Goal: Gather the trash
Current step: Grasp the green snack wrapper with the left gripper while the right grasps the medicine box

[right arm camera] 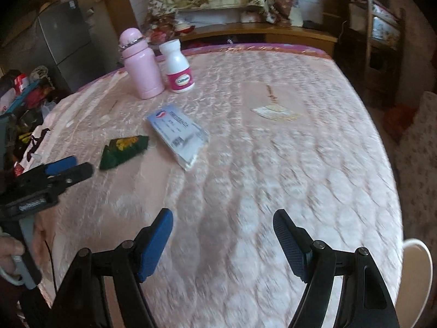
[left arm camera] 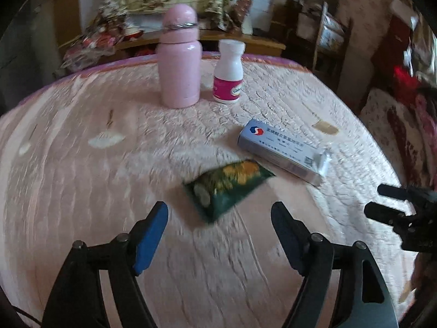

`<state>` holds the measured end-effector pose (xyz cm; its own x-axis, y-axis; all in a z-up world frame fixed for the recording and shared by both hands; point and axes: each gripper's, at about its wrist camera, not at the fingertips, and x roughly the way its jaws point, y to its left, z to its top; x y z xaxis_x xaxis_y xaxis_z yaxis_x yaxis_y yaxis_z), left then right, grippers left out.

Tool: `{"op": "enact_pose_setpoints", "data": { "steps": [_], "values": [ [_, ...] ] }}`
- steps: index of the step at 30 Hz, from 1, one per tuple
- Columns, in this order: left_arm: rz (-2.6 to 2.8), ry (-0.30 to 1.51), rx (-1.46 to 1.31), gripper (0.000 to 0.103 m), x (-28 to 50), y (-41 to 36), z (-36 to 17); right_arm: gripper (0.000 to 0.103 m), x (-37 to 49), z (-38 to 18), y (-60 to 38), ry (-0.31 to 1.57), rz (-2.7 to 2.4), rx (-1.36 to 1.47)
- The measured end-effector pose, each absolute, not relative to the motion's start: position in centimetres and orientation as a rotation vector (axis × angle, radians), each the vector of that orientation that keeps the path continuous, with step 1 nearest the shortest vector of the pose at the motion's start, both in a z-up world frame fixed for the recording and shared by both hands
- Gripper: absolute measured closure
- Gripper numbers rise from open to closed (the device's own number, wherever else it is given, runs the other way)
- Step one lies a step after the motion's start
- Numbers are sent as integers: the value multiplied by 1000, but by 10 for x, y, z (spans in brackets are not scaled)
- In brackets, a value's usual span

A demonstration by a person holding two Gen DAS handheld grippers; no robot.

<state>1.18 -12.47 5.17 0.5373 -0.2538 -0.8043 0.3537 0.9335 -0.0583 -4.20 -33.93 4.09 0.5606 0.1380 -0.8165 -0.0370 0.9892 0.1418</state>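
Trash on pink quilted bedspread (left arm camera: 82, 164): green snack wrapper (left arm camera: 228, 188) lying flat, just ahead of left gripper (left arm camera: 220, 235), not between its fingers. Left gripper spread wide, nothing in it. Right gripper (right arm camera: 222, 242) also spread wide, empty, over bare bedspread, well apart from the wrapper. Silver-blue medicine box (left arm camera: 284, 151) lies flat just beside the wrapper, on its right in the left view, 1 end flap open. Pink bottle (left arm camera: 180, 57) and white pill bottle (left arm camera: 229, 72) stand upright side by side at the far edge, close but apart. White bin rim (right arm camera: 418, 273) at the bed's right edge in the right view. Frames motion-blurred.
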Motion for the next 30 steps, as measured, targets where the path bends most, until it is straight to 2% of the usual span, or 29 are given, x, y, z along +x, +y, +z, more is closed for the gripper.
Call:
{"op": "enact_pose_setpoints", "data": {
  "steps": [8, 11, 13, 14, 15, 24, 25, 26, 30],
  "values": [
    [-382, 1001, 242, 25, 58, -143, 20, 24, -2, 36, -334, 974, 152, 112],
    [-381, 1020, 212, 55, 60, -137, 21, 24, 13, 35, -330, 971, 189, 106],
    [-373, 1042, 166, 66, 61, -128, 24, 24, 26, 33, -324, 966, 205, 77],
    [-376, 1045, 149, 76, 61, -124, 26, 24, 32, 32, -320, 966, 219, 63],
    [-378, 1045, 132, 78, 59, -119, 29, 24, 38, 31, -316, 967, 244, 57],
    [-359, 1066, 79, 80, 37, -102, 39, 25, 90, 8, -269, 994, 304, -73],
    [-363, 1066, 74, 80, 34, -102, 41, 26, 89, 7, -268, 996, 301, -78],
    [-372, 1065, 64, 80, 29, -103, 43, 40, 86, 7, -264, 992, 279, -100],
    [-368, 1036, 78, 80, 13, -110, 49, 41, 66, 8, -260, 974, 275, -105]
  ]
}}
